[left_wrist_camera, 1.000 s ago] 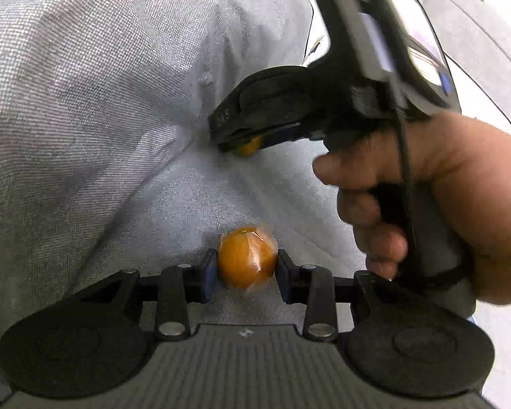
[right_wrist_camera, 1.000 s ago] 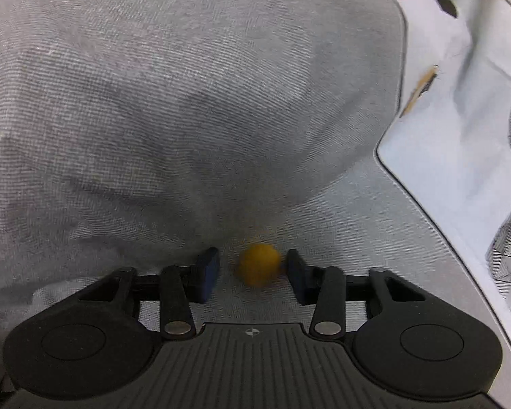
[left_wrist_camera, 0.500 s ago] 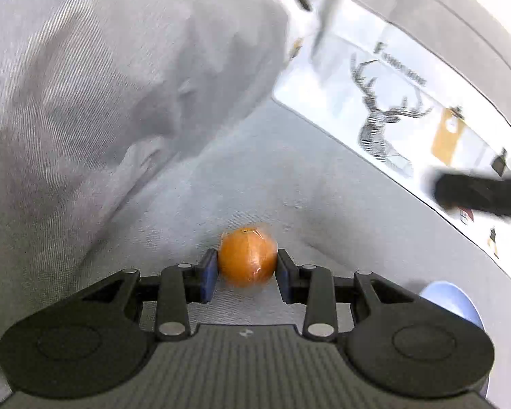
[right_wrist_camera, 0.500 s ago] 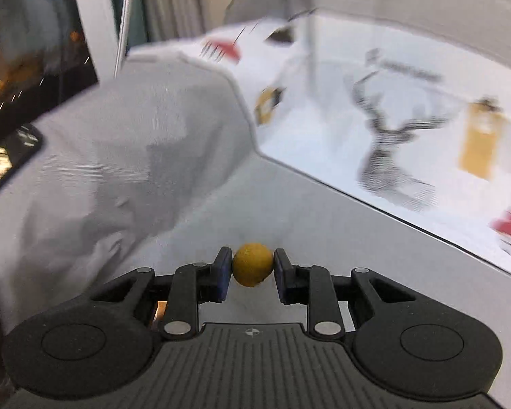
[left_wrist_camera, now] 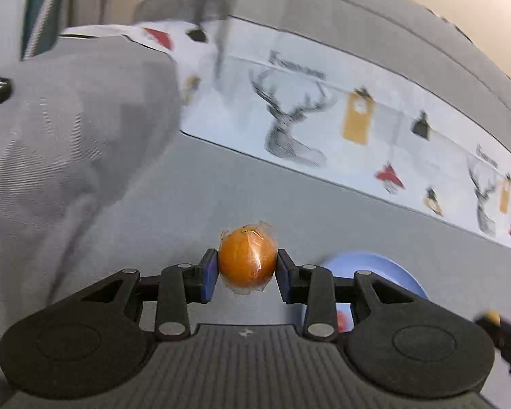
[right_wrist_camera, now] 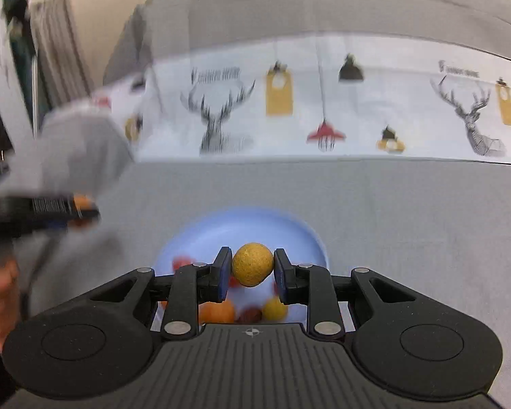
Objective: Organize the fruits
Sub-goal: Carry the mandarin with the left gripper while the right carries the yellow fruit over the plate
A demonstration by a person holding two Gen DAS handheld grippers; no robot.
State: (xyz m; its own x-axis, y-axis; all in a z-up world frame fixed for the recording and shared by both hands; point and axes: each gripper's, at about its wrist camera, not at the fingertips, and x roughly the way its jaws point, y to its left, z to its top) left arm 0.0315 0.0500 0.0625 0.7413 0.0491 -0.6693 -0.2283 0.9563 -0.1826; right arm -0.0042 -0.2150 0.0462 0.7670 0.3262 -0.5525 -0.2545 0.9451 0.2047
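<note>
The grey sofa seat [right_wrist_camera: 408, 204] is now filling both views, with the deer-print cloth [right_wrist_camera: 323, 102] running along its far side, where a second ago both cameras were pressed close to the grey cushion [left_wrist_camera: 68, 129] at the left. The blue plate [right_wrist_camera: 201, 238] is coming into view: it is lying right under the right gripper [right_wrist_camera: 252, 266] and is showing at the near right behind the left gripper [left_wrist_camera: 248, 262]. Several small fruits are already lying on it, blurred. The right jaws, which were standing apart around the small yellow fruit [right_wrist_camera: 252, 264] a second ago, are now gripping it, and it is hanging above the plate. The left jaws are still clamping the wrapped orange [left_wrist_camera: 248, 260] above the seat, left of the plate. By my reading, both pickups are done and the carry to the plate is under way; the right fruit looks ready for release first.
</note>
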